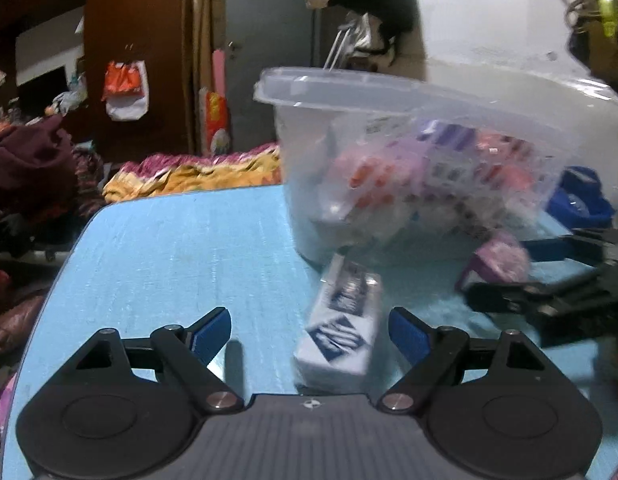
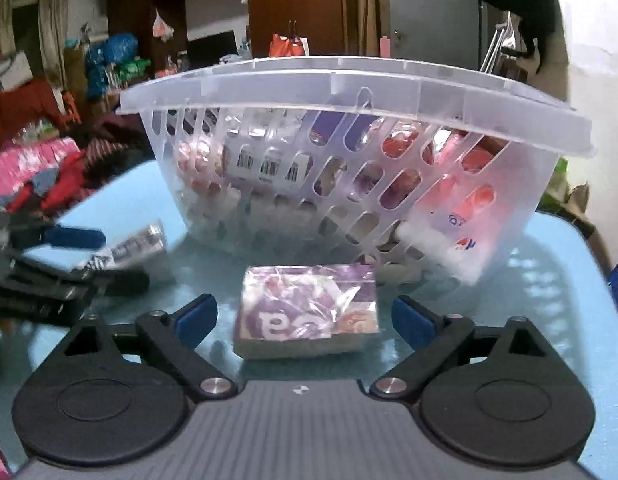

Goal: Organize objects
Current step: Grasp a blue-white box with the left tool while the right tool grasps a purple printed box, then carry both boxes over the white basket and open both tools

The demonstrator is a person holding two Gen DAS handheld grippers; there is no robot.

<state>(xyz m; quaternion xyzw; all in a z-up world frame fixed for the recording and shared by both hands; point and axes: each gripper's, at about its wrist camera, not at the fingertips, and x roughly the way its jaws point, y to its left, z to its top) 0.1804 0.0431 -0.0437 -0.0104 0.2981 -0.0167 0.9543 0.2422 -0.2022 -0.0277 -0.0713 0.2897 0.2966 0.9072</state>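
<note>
You are lining up both released claws for pickups, the left gripper [image 1: 309, 330] around the blue-and-white box [image 1: 341, 328], the right gripper [image 2: 305, 316] around the purple packet [image 2: 309, 312], each needing clenching before lifting into the slotted basket [image 2: 349, 92] ahead.

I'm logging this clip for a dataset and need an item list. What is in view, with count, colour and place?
basket: one, clear slotted plastic, on the table, holding red, purple and white packets, too many and too blurred to count.
purple packet: one, purple and white, on the table before the basket, between the right gripper's open fingers.
white box: one, white with dark blue print, lying on the table between the left gripper's open fingers.
table: one, light blue.
left gripper: black, blue pads, open.
right gripper: black, blue pads, open.
</note>
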